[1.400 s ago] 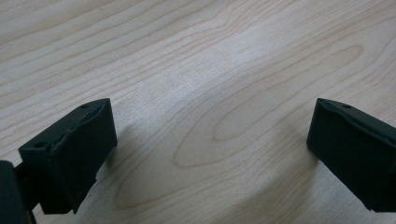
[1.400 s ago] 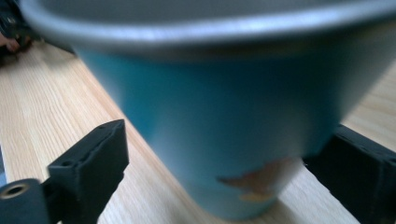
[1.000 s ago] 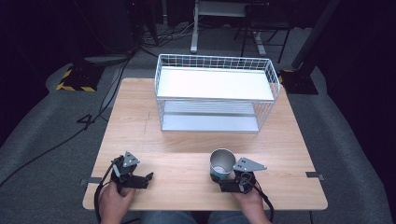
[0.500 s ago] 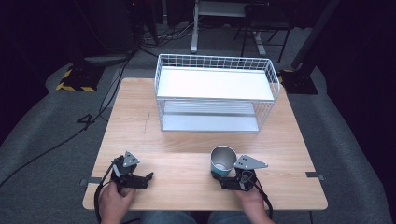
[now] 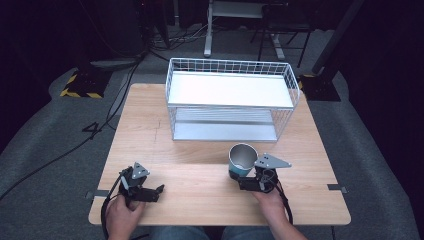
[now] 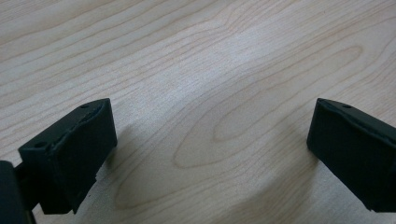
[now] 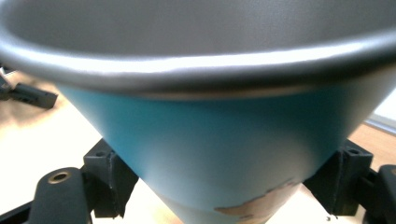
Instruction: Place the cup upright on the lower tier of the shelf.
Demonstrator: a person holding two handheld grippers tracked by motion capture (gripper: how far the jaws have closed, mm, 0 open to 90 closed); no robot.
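On the near left of the pale wooden counter (image 5: pixel 200 150), a person's left hand (image 5: pixel 121 216) holds the left tool (image 5: pixel 156 192) low over the bare wood, its two black jaws spread wide with only wood grain between them, as the left gripper view shows. A black cable trails from it toward the counter's near edge.

At the far middle of the counter stands a white wire two-tier rack (image 5: pixel 230 100), its upper shelf a flat white panel, its lower shelf a pale grey one.

Right of centre and near the front edge, the blue tapered metal cup with a grey steel rim (image 5: pixel 242 161) stands upright, its open mouth facing up, in front of the rack and well apart from it. The right tool (image 5: pixel 236 180), held in the person's right hand (image 5: pixel 272 199), pinches the cup low on its blue wall, one black jaw pressed to each side; the right gripper view shows the cup's (image 7: pixel 219 144) wall squeezed between the jaws, with a patch of chipped paint near its base. The grey three-cornered plate on top of the right tool sits just beside the cup's rim.
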